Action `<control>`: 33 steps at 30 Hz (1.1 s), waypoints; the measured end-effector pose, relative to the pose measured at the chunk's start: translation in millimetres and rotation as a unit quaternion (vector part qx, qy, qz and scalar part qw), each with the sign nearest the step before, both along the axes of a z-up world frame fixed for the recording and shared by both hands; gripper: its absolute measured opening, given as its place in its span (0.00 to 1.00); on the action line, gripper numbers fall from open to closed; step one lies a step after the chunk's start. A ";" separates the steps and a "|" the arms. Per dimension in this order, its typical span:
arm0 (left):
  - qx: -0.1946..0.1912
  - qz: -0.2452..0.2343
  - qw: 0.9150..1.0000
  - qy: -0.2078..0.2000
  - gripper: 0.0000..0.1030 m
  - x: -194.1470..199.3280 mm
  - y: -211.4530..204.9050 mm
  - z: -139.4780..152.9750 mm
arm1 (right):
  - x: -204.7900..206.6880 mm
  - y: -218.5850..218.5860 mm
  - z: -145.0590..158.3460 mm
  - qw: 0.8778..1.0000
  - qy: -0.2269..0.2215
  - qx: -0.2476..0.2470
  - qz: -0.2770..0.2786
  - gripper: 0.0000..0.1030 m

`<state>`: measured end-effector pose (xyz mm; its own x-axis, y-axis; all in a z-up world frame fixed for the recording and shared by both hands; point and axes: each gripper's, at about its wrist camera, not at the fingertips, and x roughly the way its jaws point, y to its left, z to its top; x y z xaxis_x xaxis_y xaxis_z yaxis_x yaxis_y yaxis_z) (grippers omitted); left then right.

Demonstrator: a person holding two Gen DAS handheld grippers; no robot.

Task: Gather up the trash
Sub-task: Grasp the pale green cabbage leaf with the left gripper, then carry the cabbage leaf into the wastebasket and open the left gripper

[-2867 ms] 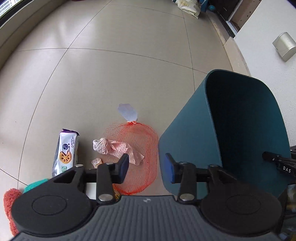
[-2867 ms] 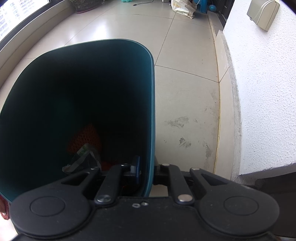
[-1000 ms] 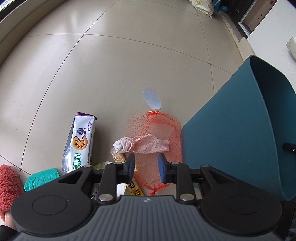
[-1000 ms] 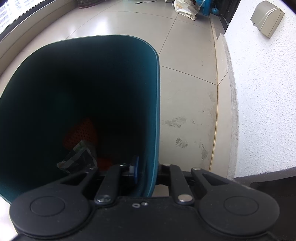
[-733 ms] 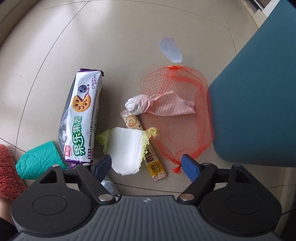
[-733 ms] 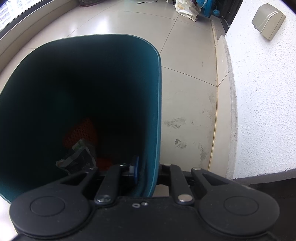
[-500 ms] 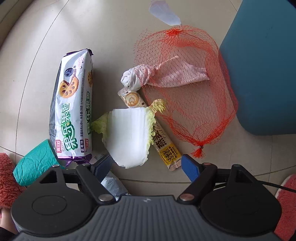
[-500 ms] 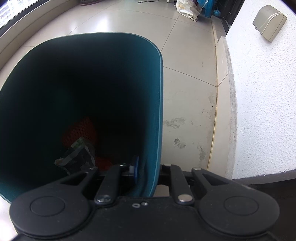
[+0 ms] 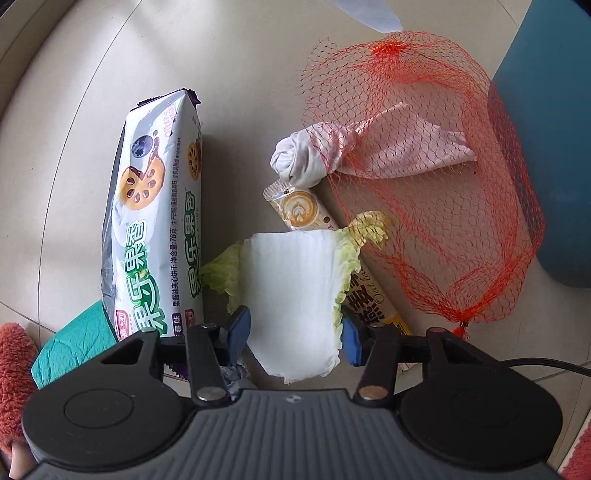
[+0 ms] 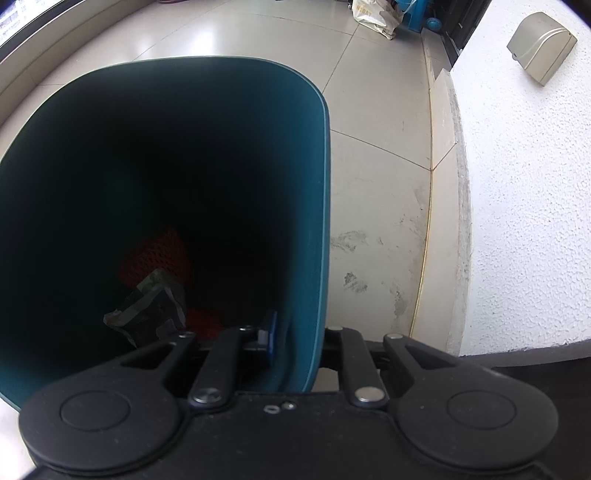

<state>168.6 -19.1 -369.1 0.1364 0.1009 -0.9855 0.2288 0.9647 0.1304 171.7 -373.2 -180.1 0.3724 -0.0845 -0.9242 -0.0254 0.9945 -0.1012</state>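
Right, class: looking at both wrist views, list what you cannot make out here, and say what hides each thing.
- Left wrist view: the yellow oat-drink sachet is hidden in its middle by the pale cabbage leaf.
- Left wrist view: the teal crumpled paper is cut off by the left hand-held gripper.
- Right wrist view: the trash deep in the dark teal plastic bin is too dim to identify.
- Right wrist view: the right hand-held gripper's outer fingertip is behind the bin wall.

Glossy beige tile floor (image 10: 380, 177) ahead of my right gripper, grout lines crossing, daylight glare far ahead-left. White rough-plaster wall (image 10: 524, 192) off to its right, grey wall box (image 10: 541, 46) mounted high. Pale skirting strip (image 10: 441, 206) along wall base, dark scuff marks (image 10: 351, 258) on tile beside it. Window ledge (image 10: 33, 40) far left. Bags and clutter (image 10: 380, 16) far ahead.
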 end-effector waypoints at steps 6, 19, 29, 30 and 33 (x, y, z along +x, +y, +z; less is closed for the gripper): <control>0.011 -0.010 1.000 -0.024 0.07 1.3 -17.9 18.6 | -2.4 -0.2 -0.8 1.000 -0.003 0.001 0.001 0.14; -0.099 0.122 0.986 -0.048 0.05 12.8 29.6 123.9 | -7.0 -20.0 -0.1 0.999 -0.010 0.029 -0.015 0.13; -0.177 0.079 0.974 -0.119 0.05 -0.6 -3.4 235.5 | -5.9 -41.4 2.0 0.998 -0.010 0.049 -0.025 0.13; -0.188 0.075 0.971 -0.126 0.04 -1.2 -6.7 245.8 | -5.7 -43.2 2.9 0.998 -0.010 0.051 -0.025 0.13; -0.214 0.065 0.964 -0.145 0.04 -1.2 -17.7 277.6 | -5.9 -47.1 2.6 0.998 -0.011 0.054 -0.026 0.12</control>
